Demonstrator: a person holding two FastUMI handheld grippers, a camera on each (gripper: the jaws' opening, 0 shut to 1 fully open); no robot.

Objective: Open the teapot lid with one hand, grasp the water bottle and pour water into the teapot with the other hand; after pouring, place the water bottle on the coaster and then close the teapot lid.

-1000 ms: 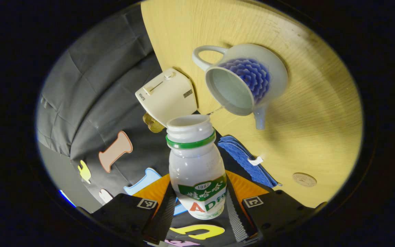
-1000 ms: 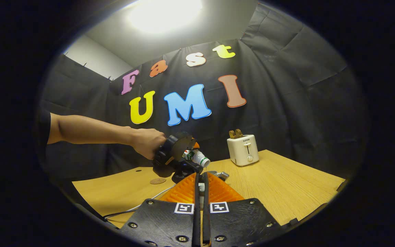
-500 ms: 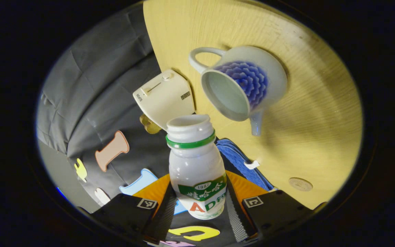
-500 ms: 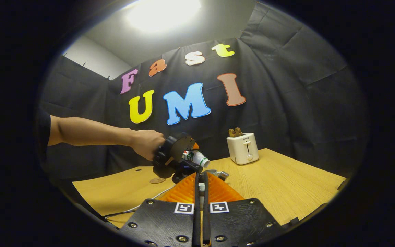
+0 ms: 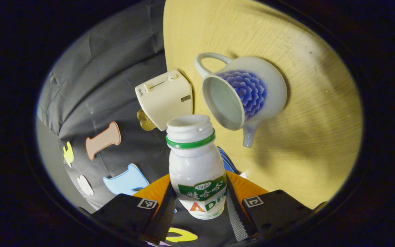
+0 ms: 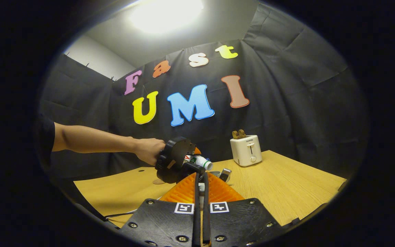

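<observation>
Teapot (image 5: 249, 94), glazed white with a blue scaled petal pattern, sits lidless at upper centre of your left gripper view on the pale wood table (image 5: 321, 137); your left gripper (image 5: 199, 212) clamps the white plastic water bottle (image 5: 196, 164), green-ringed neck open, tipped toward it; a cream toaster (image 5: 165, 97) stands just left. In the right gripper view, your right gripper (image 6: 201, 192) at bottom centre has its jaws pressed together on something small and pale I cannot identify; the bottle lies tilted at centre.

The bottle (image 5: 196, 164) is white with a green neck ring and a green, red-lettered label. The teapot (image 5: 243, 92) is pale grey-white with a blue petal pattern. The toaster (image 5: 165, 97) is cream, the table (image 5: 307, 113) light wood-grained.
</observation>
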